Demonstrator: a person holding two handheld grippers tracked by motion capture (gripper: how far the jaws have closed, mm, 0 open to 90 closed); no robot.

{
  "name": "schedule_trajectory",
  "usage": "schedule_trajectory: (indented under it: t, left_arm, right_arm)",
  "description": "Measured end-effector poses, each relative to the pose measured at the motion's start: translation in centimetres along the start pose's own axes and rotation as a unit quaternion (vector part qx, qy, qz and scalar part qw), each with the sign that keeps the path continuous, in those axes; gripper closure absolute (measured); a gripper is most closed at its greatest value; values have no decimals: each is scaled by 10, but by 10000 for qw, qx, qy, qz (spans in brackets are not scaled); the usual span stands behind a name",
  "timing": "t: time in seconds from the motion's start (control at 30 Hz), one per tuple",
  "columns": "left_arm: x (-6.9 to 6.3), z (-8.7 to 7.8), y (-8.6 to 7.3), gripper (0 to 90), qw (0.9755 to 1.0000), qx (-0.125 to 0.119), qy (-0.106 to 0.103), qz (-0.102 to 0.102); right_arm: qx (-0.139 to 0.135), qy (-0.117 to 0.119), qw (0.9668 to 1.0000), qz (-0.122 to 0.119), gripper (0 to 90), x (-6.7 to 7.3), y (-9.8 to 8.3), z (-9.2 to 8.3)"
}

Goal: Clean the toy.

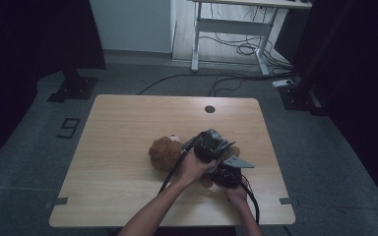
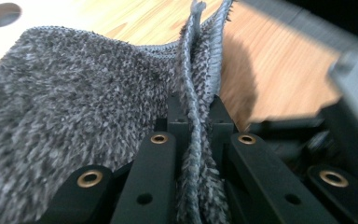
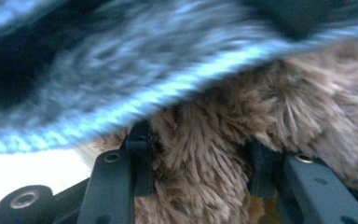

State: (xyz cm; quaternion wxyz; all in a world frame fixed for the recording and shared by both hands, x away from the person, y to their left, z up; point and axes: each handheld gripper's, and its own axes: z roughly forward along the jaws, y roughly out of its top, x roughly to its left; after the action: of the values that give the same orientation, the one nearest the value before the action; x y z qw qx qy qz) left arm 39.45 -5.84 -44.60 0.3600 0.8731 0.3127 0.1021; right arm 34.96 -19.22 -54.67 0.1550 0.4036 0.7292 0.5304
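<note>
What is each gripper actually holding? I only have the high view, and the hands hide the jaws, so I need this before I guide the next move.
Observer: The left gripper is shut on a folded edge of the grey cloth; two layers are pinched between its jaws.
Operator: And the right one?
Observer: The right gripper has the brown teddy bear between its jaws, with fur bulging against both pads.
Operator: Where is the cloth relative to the bear?
Observer: In the right gripper view, the cloth's stitched hem lies over the bear, just above the gripped fur.
</note>
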Motion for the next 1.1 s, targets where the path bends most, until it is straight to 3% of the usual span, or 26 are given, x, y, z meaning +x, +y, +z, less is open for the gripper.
schedule_trajectory:
  t: [0.07,0.13,0.17,0.23,0.43,0.63,0.77,0.8,0.87,0.97,1.1]
  left_arm:
    - [2,-7,-4,838,9998,39,140,133]
    - [15,-23,-15,839,9996,-17,261,96]
    - [15,-23,-15,839,9996,-17,261,96]
    - [29,-41,-29,839,9993,-149,343,-100]
    - [51,-75,-52,838,9970,-302,664,-268]
    - [67,-97,-72,837,9950,-552,588,-588]
    - [78,-106,-89,836,9916,-829,381,-912]
    - [78,-106,-89,836,9916,-829,381,-912]
    - [87,-113,-98,835,9882,-984,269,-1140]
    - [96,-120,-105,832,9850,-1106,364,-1271]
    - [111,-121,-117,828,9803,-1170,327,-1557]
  right_arm:
    - [2,-2,10000,-10,541,0,0,0]
    - [-6,2,10000,-19,540,0,0,0]
    - [-11,8,10000,-27,539,0,0,0]
    - [-2,6,10000,-55,539,1,1,0]
    - [5,-1,10000,-49,539,1,1,0]
    - [-10,4,10000,-3,539,1,1,0]
    - [-33,3,10000,-7,539,1,1,0]
    - [-33,3,10000,-7,539,1,1,0]
    - [-25,12,10000,-12,539,2,1,0]
    - [-19,13,10000,-21,539,2,0,-1]
    - [-38,36,10000,-16,539,1,0,0]
